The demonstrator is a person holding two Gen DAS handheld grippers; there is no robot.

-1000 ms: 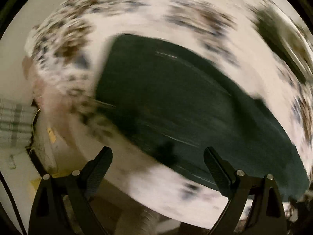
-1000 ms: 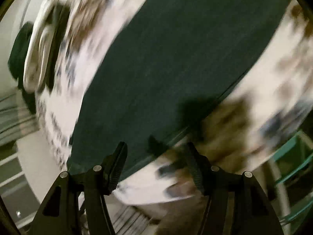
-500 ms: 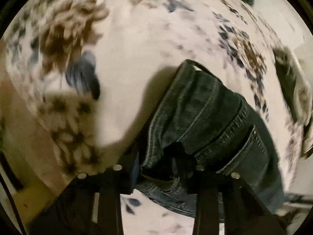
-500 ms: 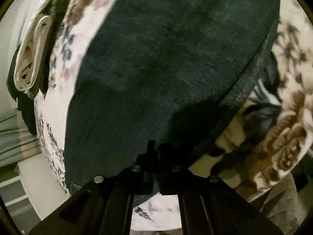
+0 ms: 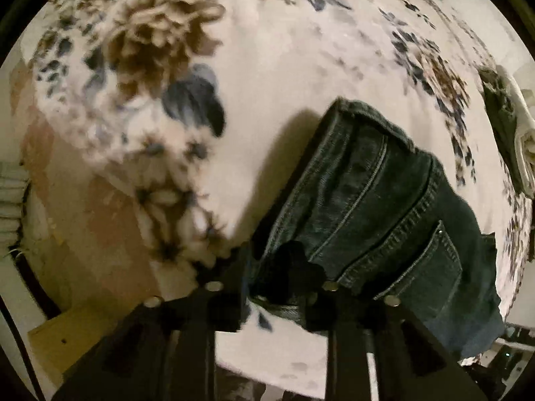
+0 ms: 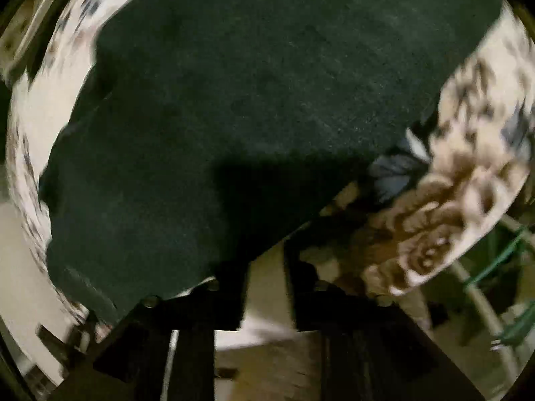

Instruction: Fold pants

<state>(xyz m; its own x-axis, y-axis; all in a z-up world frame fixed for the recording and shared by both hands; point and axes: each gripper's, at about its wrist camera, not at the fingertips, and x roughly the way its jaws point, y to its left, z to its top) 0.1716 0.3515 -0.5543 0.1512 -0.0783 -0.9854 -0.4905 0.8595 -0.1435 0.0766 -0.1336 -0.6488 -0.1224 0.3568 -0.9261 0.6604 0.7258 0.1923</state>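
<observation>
Just one pair of jeans (image 5: 378, 207), two opening tongs (image 5: 277, 267).

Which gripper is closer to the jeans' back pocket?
Left. Left gripper, jaws opening, straddles the jeans beside the pocket; right gripper, also opening, sits empty at a plain edge, no pocket visible.

The left hand-held gripper (image 5: 279, 279) fills the bottom of its frame, pointing steeply down, its two dark fingers (image 5: 230, 287) set a narrow gap apart and easing open, with a bunched edge of the jeans (image 5: 378, 207) between them. The right hand-held gripper (image 6: 265, 277) sits at the bottom centre of its frame, tilted steeply down, its jaws also opening, the gap between them showing only pale background.
</observation>
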